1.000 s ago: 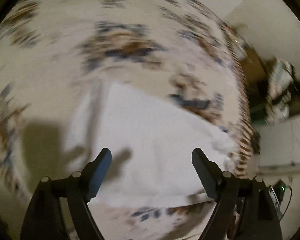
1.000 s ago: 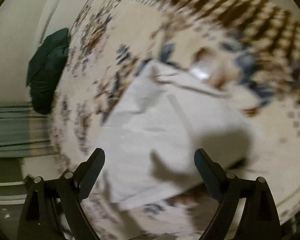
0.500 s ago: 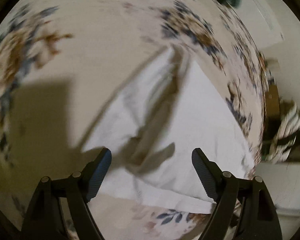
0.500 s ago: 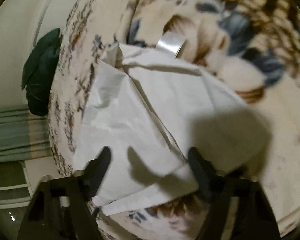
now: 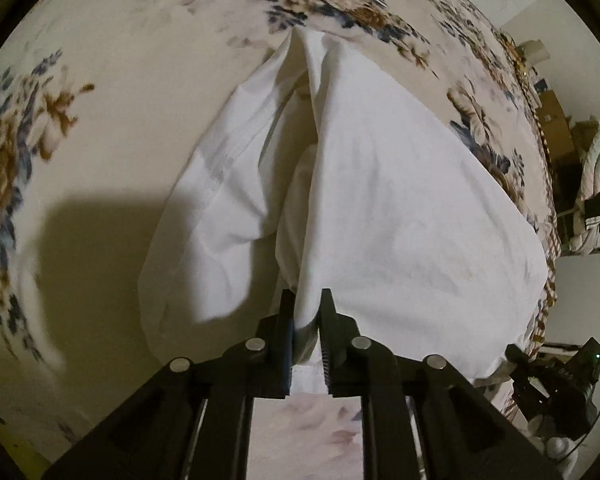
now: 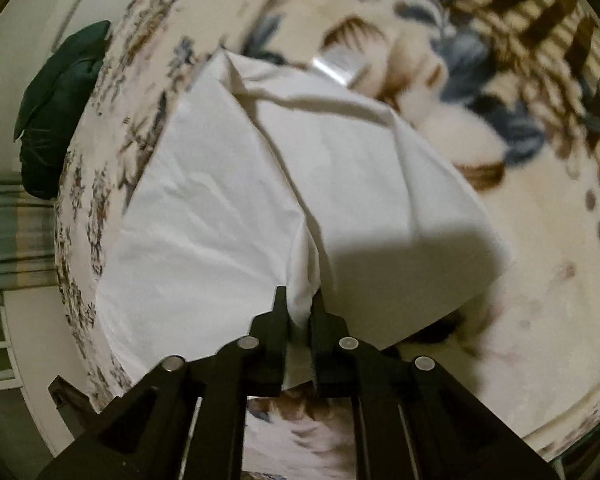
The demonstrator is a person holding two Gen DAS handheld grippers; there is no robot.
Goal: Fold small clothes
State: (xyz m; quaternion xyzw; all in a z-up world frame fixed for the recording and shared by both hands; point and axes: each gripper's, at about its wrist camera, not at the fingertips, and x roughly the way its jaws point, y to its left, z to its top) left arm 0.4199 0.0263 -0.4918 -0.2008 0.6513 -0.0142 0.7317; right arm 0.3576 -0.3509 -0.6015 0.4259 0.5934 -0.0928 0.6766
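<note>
One white garment (image 5: 400,220) is lying on the floral bedspread (image 5: 112,92). The left gripper (image 5: 307,308), jaws just closing, is pinching a raised fold at its near edge; the right gripper (image 6: 299,304) is likewise pinching the cloth. No containers are showing.

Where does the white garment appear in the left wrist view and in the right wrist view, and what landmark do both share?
Left wrist: the white garment fills the centre and right; the left gripper pinches a fold at its near edge.
Right wrist: it fills the centre and left; the right gripper pinches its near edge.
Shared landmark: the floral bedspread beneath the garment.
</note>
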